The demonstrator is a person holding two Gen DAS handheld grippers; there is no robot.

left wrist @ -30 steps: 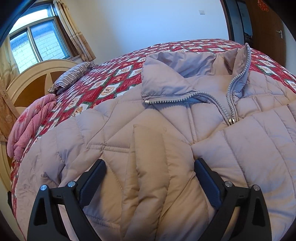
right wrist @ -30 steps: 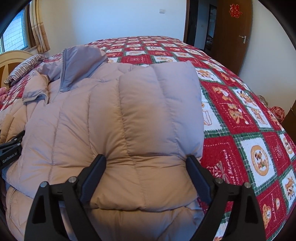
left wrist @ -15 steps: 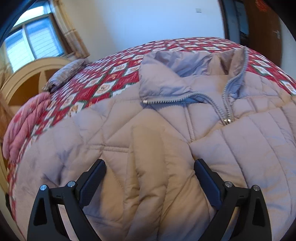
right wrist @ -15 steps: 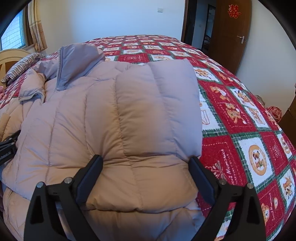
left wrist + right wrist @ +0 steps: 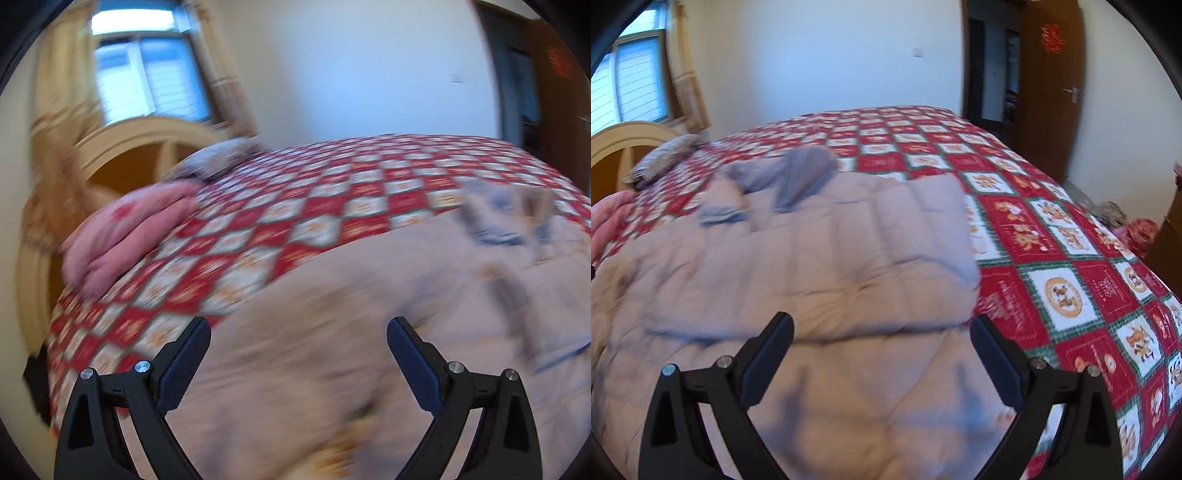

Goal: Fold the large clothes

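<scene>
Jacket, beige quilted puffer, padded [image 5: 827, 280], lies spread flat on the red-and-white patchwork bedspread [image 5: 1071, 266], collar [image 5: 801, 173] toward the far end of the bed. Looks light and bulky, soft, springy fill; slick shell likely slides and rebounds out of a fold. Best hold in my judgement: pinch a seam or hem edge, not the puffy middle. A folded-over panel, probably a sleeve, lies on top with its edge just ahead of the right gripper [image 5: 882, 343].

Right gripper: fingers spread wide, nothing between them, hovering over the jacket. Left gripper [image 5: 299, 350]: same, wide apart, empty, over the jacket's left edge.

Right view shows the folded panel, the brown wooden door [image 5: 1052, 81] and the bare bedspread on the right. Left view, heavily motion-blurred, shows instead the folded pink blanket [image 5: 122, 236], cream wooden headboard [image 5: 140, 147] and window [image 5: 144, 81]; jacket detail there is unreadable.
</scene>
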